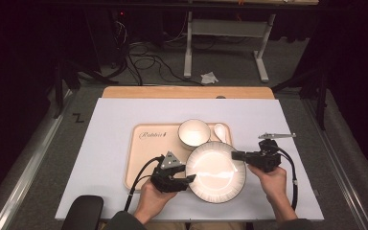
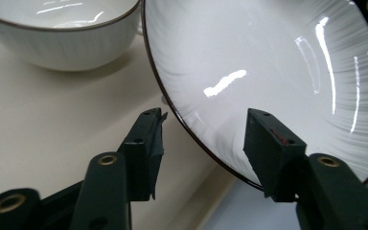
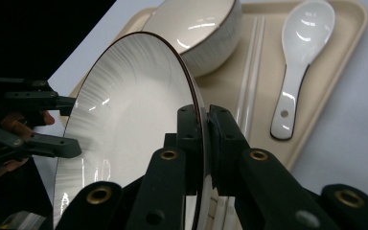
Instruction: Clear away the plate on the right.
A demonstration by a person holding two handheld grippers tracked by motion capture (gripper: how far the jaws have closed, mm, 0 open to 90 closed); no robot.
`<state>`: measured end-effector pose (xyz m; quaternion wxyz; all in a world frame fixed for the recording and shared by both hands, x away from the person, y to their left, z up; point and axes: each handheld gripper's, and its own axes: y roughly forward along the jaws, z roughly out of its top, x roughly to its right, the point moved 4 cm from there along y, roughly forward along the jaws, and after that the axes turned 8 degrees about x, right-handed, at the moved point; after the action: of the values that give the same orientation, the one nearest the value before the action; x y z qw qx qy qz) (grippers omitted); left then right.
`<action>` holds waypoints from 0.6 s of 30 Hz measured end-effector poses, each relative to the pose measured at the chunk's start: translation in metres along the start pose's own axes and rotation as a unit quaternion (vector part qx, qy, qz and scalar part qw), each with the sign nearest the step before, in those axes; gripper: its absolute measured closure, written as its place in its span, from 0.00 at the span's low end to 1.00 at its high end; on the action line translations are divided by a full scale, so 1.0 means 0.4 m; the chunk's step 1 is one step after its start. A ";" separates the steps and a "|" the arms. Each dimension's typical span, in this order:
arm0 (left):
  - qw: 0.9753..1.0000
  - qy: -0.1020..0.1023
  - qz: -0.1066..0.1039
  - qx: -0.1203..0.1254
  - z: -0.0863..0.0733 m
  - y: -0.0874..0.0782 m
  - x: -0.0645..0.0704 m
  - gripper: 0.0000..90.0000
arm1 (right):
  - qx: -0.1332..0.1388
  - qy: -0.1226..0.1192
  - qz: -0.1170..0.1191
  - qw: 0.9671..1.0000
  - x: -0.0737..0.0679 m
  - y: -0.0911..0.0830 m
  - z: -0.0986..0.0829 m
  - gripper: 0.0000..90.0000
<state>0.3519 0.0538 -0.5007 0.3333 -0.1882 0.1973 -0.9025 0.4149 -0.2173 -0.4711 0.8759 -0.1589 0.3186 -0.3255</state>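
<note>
A large white plate (image 1: 215, 171) with a dark rim lies over the front right corner of a beige tray (image 1: 146, 158). My right gripper (image 1: 235, 155) is shut on the plate's right rim, and the rim (image 3: 191, 86) runs between its closed jaws (image 3: 202, 129). My left gripper (image 1: 186, 180) is at the plate's left edge and stands open. Its jaws straddle the rim (image 2: 187, 127), one over the tray and one over the plate (image 2: 268, 62), without pinching it. In the right gripper view the left gripper (image 3: 72, 124) is at the far left.
On the tray behind the plate stand a white bowl (image 1: 194, 132), a white spoon (image 1: 222, 132) and a pair of pale chopsticks (image 3: 249, 81). The tray rests on a white mat (image 1: 110, 124). A metal stand (image 1: 225, 43) and cables are on the floor beyond the table.
</note>
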 end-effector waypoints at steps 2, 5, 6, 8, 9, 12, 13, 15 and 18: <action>1.000 -0.008 0.001 0.003 -0.001 -0.001 -0.005 0.57 | 0.002 -0.004 -0.001 1.000 -0.009 0.001 0.004 0.96; 1.000 -0.017 -0.001 0.005 0.000 -0.005 -0.011 0.62 | 0.006 -0.015 0.009 1.000 -0.025 0.016 0.013 0.96; 1.000 -0.021 0.001 0.005 -0.001 -0.007 -0.012 0.64 | 0.004 -0.017 0.011 1.000 -0.029 0.021 0.014 0.96; 1.000 -0.027 0.005 0.002 -0.002 -0.008 -0.015 0.67 | 0.002 -0.023 0.011 1.000 -0.037 0.028 0.016 0.96; 0.999 -0.033 0.005 0.000 -0.003 -0.009 -0.018 0.67 | 0.001 -0.028 0.011 1.000 -0.041 0.030 0.017 0.96; 0.999 -0.034 0.017 0.000 -0.001 -0.013 -0.025 0.71 | 0.006 -0.040 0.007 0.999 -0.050 0.035 0.019 0.95; 0.999 -0.041 0.019 -0.002 0.001 -0.015 -0.028 0.72 | 0.008 -0.047 0.005 0.999 -0.053 0.035 0.019 0.95; 0.999 -0.044 0.021 -0.001 0.003 -0.018 -0.031 0.76 | 0.010 -0.054 0.004 0.998 -0.059 0.035 0.021 0.95; 0.998 -0.058 0.026 0.004 0.010 -0.029 -0.046 0.83 | 0.008 -0.057 0.000 0.998 -0.064 0.038 0.018 0.95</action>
<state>0.3606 0.0736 -0.4956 0.3685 -0.2333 0.1791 -0.8819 0.4117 -0.1885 -0.4615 0.8939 -0.1703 0.2660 -0.3181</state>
